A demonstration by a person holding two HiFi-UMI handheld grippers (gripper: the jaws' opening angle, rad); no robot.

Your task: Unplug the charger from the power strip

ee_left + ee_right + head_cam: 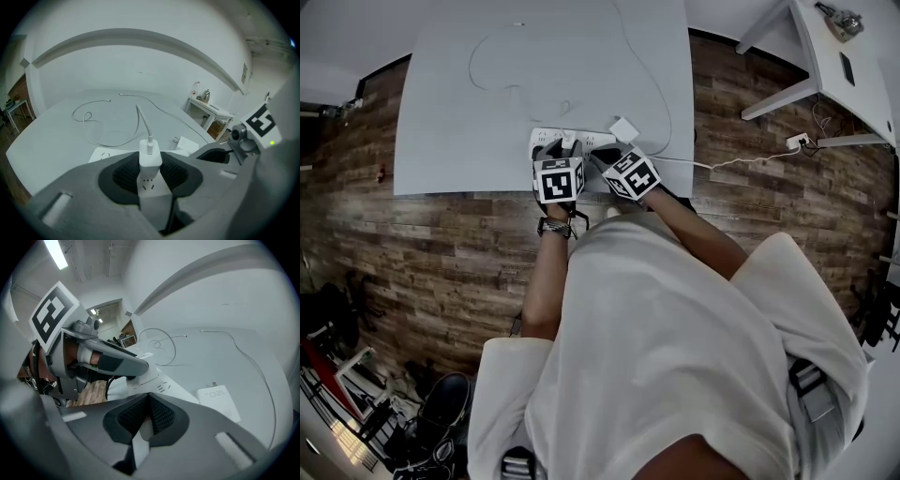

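Count on the white table (469,141): one power strip (586,138), two chargers, two thin white cables, two grippers. The strip lies along the table's near edge. Charger no. 1 (150,156), small, white and upright, is plugged into the strip with a cable leaving its top. The left gripper (150,165) is clenched on it, one black ribbed pad against each side of its body. In the left gripper view two free sockets of the strip show, one just in front of the plugged charger and one to its left. Charger no. 2, the loose charger (219,399), is larger. It lies flat on the table just beyond the strip, prongs bare, printed "120", touching neither gripper. The right gripper (146,399) sits just beside the left one, over the right part of the strip. Its jaws are drawn together with the pad tips meeting, and nothing is clamped at the tips. White strip surface shows in the slit behind them, but I cannot tell whether the tips press on it. The looped cable (472,70) curls over the left part of the table. The second cable (652,73) runs down the right side toward the loose charger. There are two marker cubes, one per gripper: the left cube (559,180) and the right cube (631,174). A white cord (741,159) runs from the strip's right end across the wooden floor (441,244).
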